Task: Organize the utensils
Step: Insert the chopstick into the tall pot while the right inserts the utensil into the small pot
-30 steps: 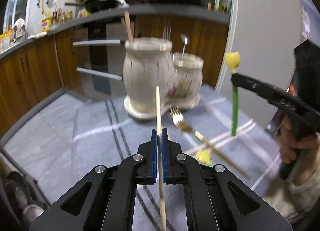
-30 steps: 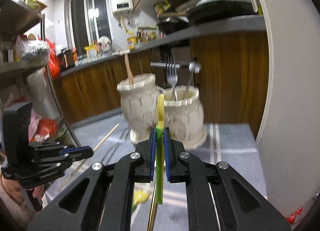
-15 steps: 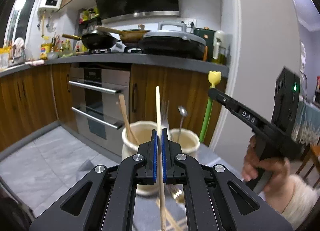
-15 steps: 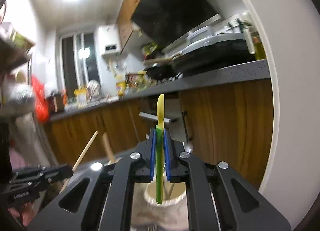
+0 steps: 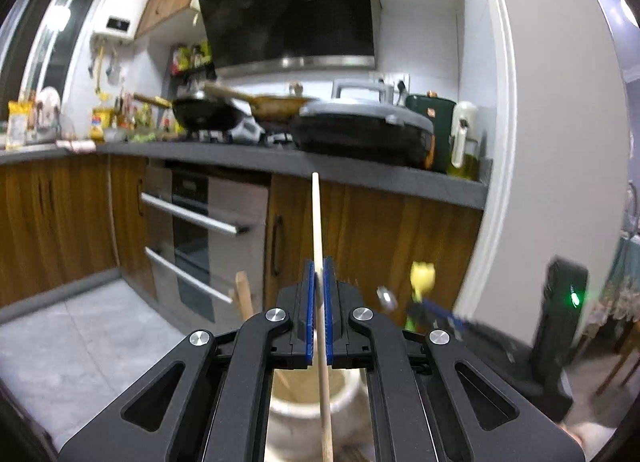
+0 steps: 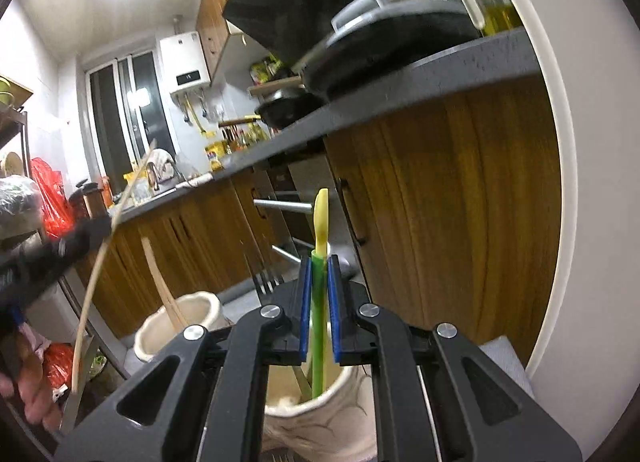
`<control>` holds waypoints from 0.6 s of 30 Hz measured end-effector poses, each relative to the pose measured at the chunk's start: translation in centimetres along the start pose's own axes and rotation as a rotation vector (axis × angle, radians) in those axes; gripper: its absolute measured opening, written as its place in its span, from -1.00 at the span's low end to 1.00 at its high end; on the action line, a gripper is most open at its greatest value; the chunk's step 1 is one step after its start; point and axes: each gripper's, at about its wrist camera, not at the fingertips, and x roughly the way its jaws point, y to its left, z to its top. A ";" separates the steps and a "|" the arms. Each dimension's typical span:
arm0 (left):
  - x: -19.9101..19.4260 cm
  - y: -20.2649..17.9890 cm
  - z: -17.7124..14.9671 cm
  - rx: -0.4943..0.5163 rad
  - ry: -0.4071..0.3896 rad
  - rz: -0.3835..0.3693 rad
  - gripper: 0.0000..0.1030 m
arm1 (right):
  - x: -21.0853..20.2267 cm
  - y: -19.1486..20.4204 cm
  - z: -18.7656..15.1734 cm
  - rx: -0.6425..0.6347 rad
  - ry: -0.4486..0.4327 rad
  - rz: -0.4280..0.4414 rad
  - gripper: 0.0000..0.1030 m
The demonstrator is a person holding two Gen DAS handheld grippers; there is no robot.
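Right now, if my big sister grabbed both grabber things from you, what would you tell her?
Left gripper: shut on the wooden chopstick, held upright over the bigger cream jar.
Right gripper: shut on the green-stemmed yellow utensil, its lower end already inside the mouth of the smaller cream jar.
Already stowed: a wooden utensil in the bigger jar, a fork by the smaller one.
Left to do: lower both, open both grippers, then check the table, which is out of view.
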 end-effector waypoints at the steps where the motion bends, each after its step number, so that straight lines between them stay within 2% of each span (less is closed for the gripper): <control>1: 0.3 -0.2 0.2 0.005 -0.020 0.012 -0.91 | 0.0 0.0 -0.1 0.002 0.003 0.002 -0.84; 4: 1.7 -0.4 0.5 0.007 -0.096 0.045 -0.91 | -0.1 0.1 -0.3 -0.008 0.002 0.001 -0.85; 6: 2.7 -0.6 0.3 0.027 -0.118 0.079 -0.91 | -0.1 0.2 -0.5 -0.020 0.006 0.002 -0.85; 11: 5.0 -1.1 -0.5 0.111 -0.130 0.166 -0.91 | 0.5 0.6 -0.6 -0.029 0.024 0.006 -0.85; 18: 4.1 -0.2 -2.0 0.079 -0.119 0.110 -0.91 | 0.7 0.8 -0.6 -0.044 0.045 0.009 -0.85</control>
